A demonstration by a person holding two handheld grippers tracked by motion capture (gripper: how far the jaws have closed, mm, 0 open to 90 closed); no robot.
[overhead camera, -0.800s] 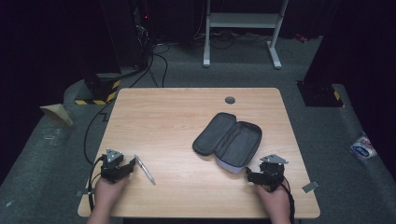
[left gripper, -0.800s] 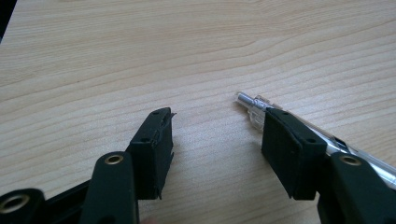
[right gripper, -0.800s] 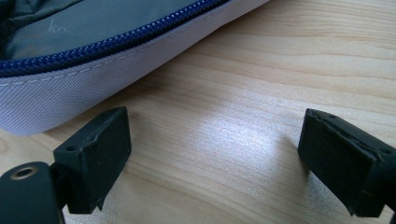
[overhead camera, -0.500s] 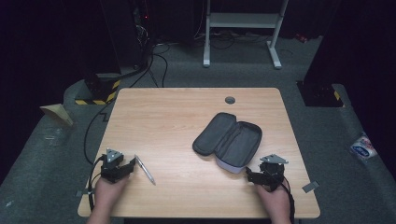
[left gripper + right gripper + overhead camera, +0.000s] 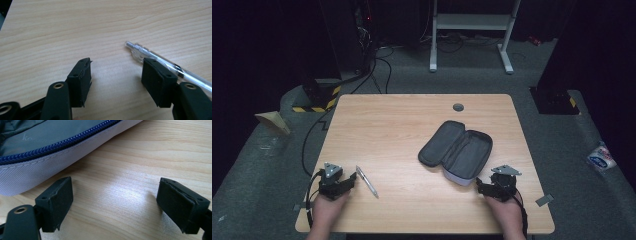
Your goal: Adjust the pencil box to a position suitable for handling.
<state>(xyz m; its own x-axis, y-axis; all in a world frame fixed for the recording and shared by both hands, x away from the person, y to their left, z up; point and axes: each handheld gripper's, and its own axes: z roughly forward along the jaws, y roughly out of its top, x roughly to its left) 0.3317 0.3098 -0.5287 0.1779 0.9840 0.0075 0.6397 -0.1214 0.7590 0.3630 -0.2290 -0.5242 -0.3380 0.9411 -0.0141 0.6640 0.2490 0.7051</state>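
A grey pencil case (image 5: 457, 151) lies unzipped and spread open on the wooden table (image 5: 402, 125), right of centre. Its pale edge and blue zipper (image 5: 50, 147) fill the top left of the right gripper view. A clear pen (image 5: 366, 181) lies near the front left. My left gripper (image 5: 346, 184) rests on the table just left of the pen, open, with bare wood between its jaws. In the left gripper view the pen (image 5: 150, 56) runs behind the right-hand jaw. My right gripper (image 5: 482, 186) sits just below the case's near corner, open and holding nothing.
A small dark round grommet (image 5: 458, 107) is set into the table near its far edge. Beyond the table stand a white metal frame (image 5: 472, 30) and cables on the grey floor. A white packet (image 5: 601, 159) lies on the floor at right.
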